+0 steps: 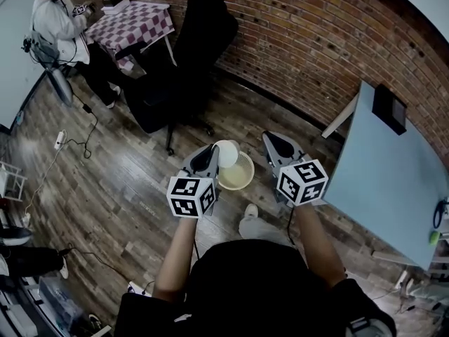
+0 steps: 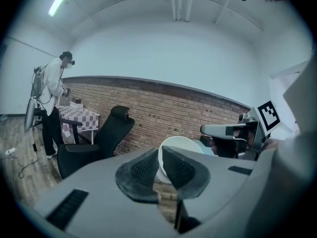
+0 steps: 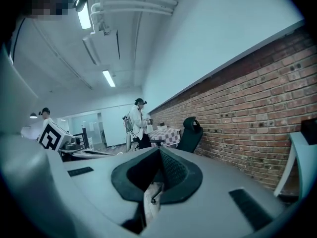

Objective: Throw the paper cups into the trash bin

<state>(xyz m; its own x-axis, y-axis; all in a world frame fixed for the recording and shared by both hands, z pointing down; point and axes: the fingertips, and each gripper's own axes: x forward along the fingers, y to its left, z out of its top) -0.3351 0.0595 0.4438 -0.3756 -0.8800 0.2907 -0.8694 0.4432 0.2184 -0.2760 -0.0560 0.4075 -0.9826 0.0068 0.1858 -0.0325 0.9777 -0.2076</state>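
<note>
Overhead only, trash bin (image 1: 243, 180) near paper cup (image 1: 227, 153)

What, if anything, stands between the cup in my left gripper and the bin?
Nothing visible does. The left gripper pinches the paper cup by its rim, and the cup already overlaps the edge of the trash bin on the floor. The bin's mouth is open, and the right gripper stays off to its side.
</note>
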